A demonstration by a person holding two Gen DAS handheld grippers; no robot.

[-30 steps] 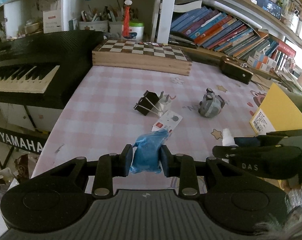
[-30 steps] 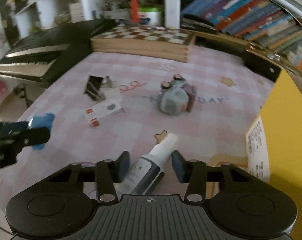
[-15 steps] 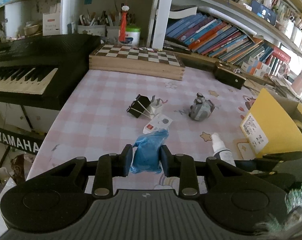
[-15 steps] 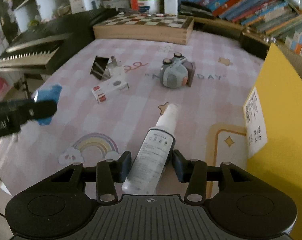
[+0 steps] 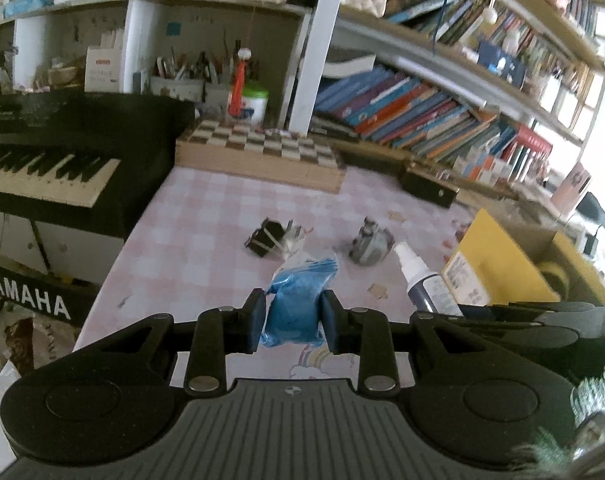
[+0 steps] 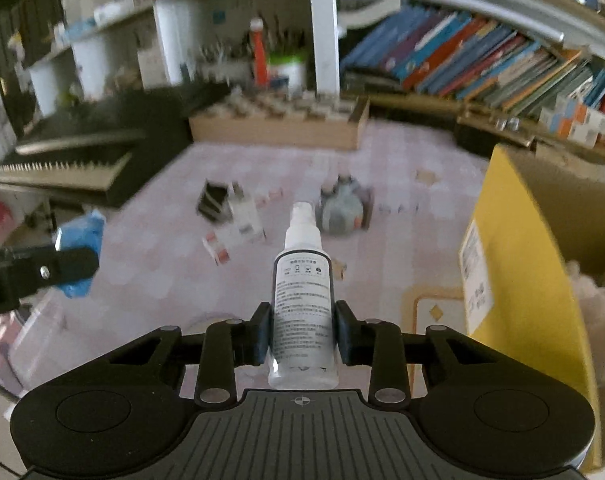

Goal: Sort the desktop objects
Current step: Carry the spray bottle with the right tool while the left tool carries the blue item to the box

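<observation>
From the left wrist view we see our left gripper (image 5: 290, 322) clamped on a crumpled blue packet (image 5: 298, 300), its two pads pressing the packet's sides and the packet's top flaring out ahead of the fingers, held above the near edge of the pink checked tabletop (image 5: 206, 232). Farther out on the cloth lie a black binder clip (image 5: 265, 237) with a small white item just beside it, and a grey toy (image 5: 368, 242) to its right. At the right edge the right gripper reaches in holding a spray bottle (image 5: 422, 280), whose white nozzle points toward the grey toy; beyond it stands a yellow cardboard box (image 5: 498, 264). A chessboard box (image 5: 262, 156) sits at the far end of the table and a black Yamaha keyboard (image 5: 50, 168) runs along the left. From the right wrist view we see our right gripper (image 6: 302, 332) closed on the spray bottle (image 6: 302, 296), both pads against its labelled body, nozzle pointing away from us, lifted clear of the table. The yellow cardboard box (image 6: 514, 272) is close on the right with its top open. At the left edge the left gripper (image 6: 42, 270) shows from the side with the blue packet (image 6: 80, 236) between its fingers. This view is motion-blurred, yet the binder clip (image 6: 212, 200) and grey toy (image 6: 342, 210) can be made out on the cloth.
</observation>
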